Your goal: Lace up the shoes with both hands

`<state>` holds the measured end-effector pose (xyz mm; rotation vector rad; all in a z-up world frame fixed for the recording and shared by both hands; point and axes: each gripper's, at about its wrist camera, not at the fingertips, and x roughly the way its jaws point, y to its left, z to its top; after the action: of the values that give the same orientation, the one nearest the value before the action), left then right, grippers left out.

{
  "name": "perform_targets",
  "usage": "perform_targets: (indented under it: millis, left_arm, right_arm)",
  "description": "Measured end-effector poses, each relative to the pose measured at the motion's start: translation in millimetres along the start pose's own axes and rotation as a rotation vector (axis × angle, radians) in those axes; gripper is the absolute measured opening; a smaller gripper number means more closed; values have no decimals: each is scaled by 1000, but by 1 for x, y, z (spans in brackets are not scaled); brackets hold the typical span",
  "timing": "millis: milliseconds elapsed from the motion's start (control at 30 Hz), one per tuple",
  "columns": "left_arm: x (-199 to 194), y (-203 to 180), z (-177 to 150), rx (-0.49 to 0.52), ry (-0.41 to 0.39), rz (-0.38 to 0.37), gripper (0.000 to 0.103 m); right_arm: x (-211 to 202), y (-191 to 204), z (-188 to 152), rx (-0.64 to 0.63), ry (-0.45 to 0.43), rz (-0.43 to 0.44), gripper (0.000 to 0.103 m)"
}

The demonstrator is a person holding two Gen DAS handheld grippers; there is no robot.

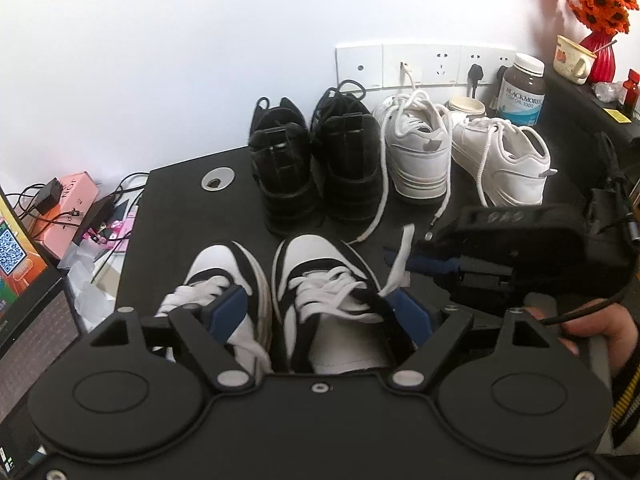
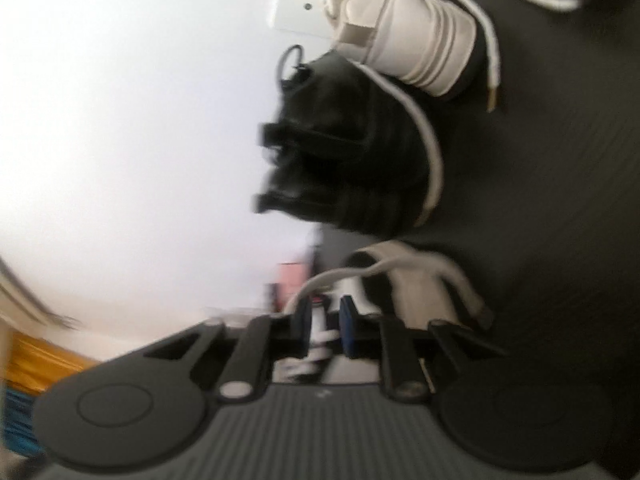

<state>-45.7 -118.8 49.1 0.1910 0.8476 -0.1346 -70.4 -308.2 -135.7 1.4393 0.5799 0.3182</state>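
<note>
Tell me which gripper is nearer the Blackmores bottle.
Right. The right gripper sits part-way toward the Blackmores bottle, pinching a white lace; the left gripper straddles the black-and-white sneaker, farther back.

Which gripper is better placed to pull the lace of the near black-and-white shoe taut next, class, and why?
The right gripper: its jaws are nearly closed around the white lace end beside the right black-and-white shoe. The left gripper hangs wide open over the shoe, holding nothing.
</note>
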Motion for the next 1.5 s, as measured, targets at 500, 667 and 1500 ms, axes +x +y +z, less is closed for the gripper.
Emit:
perform_targets:
  millis: [500,667,1500]
  left_arm:
    - [23,-45,22,194,-68,-49,60]
    - [28,-47,25,184,-48,-120,4]
    - [2,-46,2,251,-112,-176,4]
  right_arm:
    - [-4,2,10,165,-25,211,15]
    - [-12,13,12,79,-40,107,19]
    - [-36,-5,-8,229,5,180,57]
